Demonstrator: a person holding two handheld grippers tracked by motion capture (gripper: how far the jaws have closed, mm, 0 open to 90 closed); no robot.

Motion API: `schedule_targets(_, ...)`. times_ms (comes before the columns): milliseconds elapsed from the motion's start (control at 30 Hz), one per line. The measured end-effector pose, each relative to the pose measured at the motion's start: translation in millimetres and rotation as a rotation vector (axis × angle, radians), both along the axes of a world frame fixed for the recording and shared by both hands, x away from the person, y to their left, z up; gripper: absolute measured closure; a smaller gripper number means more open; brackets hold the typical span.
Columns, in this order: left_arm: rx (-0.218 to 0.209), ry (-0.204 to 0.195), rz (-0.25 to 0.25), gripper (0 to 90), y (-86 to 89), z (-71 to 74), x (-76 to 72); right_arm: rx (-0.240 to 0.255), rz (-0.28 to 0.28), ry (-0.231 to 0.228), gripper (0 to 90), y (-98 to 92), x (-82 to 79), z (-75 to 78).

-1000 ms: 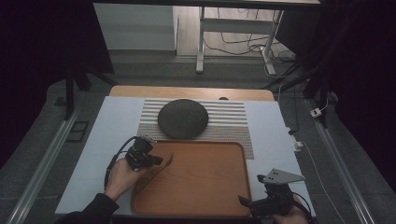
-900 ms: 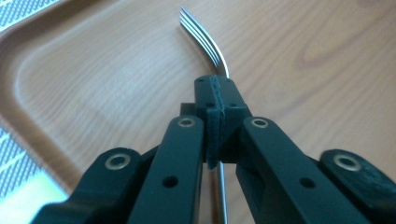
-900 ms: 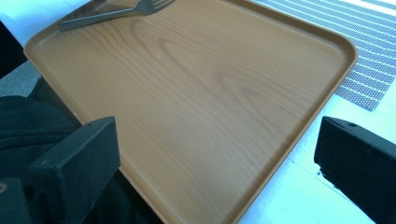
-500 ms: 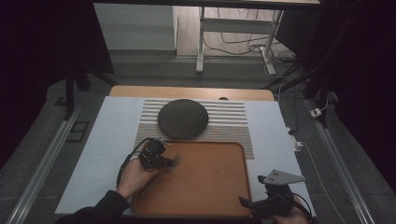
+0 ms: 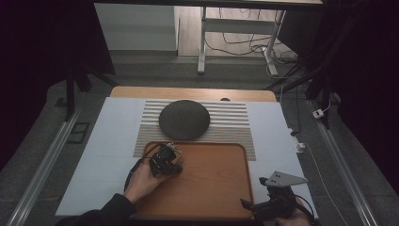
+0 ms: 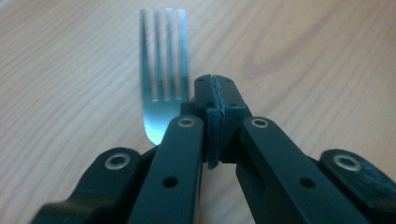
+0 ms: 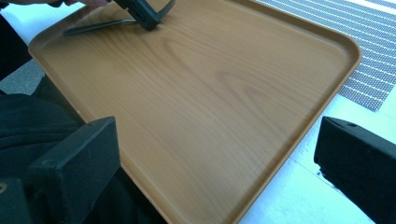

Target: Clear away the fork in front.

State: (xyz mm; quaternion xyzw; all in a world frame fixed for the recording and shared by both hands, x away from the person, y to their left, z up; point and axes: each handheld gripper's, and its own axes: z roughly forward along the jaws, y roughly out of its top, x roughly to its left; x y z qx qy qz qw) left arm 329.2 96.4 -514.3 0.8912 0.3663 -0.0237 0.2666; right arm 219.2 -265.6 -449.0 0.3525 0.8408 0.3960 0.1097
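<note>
A metal fork (image 6: 163,70) sticks out to the left of my left gripper (image 6: 215,81), tines pointing away, low over the wooden tray (image 6: 303,56). The jaws are pressed together and the fork's neck runs in under them. In the high view the left gripper (image 5: 167,160) is over the tray's (image 5: 211,188) left part. From the right gripper view, the fork handle (image 7: 93,26) trails from the left gripper (image 7: 144,16) along the tray's far corner. My right gripper (image 7: 217,144) stands open at the tray's near right edge (image 5: 249,205), holding nothing.
A dark round plate (image 5: 184,119) lies on a striped mat (image 5: 235,117) just behind the tray. All of it rests on a white board (image 5: 108,141) on the table. A person's dark sleeve (image 7: 28,121) is at the tray's near edge.
My left gripper has moved right from beside the tray to over its left part, bringing the fork along. The right gripper has stayed put.
</note>
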Motion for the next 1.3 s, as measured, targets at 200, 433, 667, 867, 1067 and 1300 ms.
schedule_targets(200,0.009,-0.005,0.067,88.3,14.1,-0.3,6.9,0.001,0.003,0.002,0.5,-0.1,0.1,0.0)
schedule_targets(433,0.036,-0.004,0.128,88.2,31.6,0.5,13.2,-0.001,0.008,0.002,0.5,-0.1,0.3,-0.2)
schedule_targets(667,0.045,0.012,0.190,88.2,52.2,0.4,18.9,0.004,0.013,0.005,0.6,-0.1,0.4,-0.3)
schedule_targets(867,0.051,0.024,0.239,88.0,66.7,0.1,21.7,0.005,0.015,0.005,0.6,-0.2,0.4,-0.3)
schedule_targets(1067,0.050,0.027,0.250,86.1,71.0,0.3,21.9,0.006,0.016,0.006,0.6,-0.1,0.3,-0.3)
schedule_targets(1300,-0.001,0.008,0.219,74.2,71.3,10.0,17.0,0.007,0.011,0.007,0.6,-0.6,0.4,0.0)
